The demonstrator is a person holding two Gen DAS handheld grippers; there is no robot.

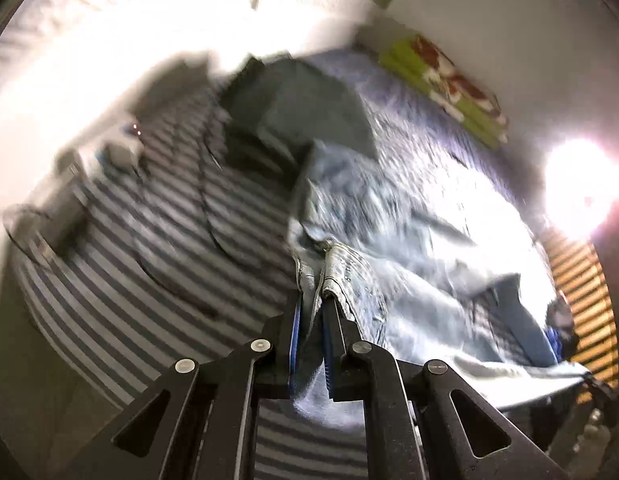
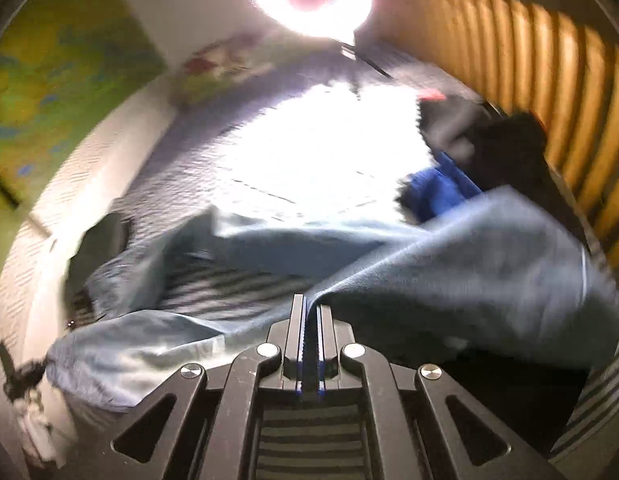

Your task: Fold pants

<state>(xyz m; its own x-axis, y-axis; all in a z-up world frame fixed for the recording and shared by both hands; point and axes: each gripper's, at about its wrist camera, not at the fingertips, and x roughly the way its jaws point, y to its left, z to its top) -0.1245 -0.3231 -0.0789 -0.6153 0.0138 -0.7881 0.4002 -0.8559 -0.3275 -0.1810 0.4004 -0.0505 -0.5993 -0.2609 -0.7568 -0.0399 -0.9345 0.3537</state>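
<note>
Gripping pants [image 1: 349, 208] | left hand-held gripper [image 1: 313, 296] clamped | right hand-held gripper [image 2: 311, 308] clamped

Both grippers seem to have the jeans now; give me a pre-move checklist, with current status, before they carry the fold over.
1. Left hand-held gripper clamped on the light blue denim pants: ok, a seamed edge sits between its shut fingers.
2. Right hand-held gripper clamped on the pants: ok, cloth bunches at its closed tips.
3. Fabric lifted off the blue-and-white striped bed sheet: ok near both grips; the far end is too blurred to tell.
4. Stack of dark folded clothes clear of the pants: cannot tell, they look close together.
5. Bright blue garment beside the pants not caught: cannot tell.
</note>
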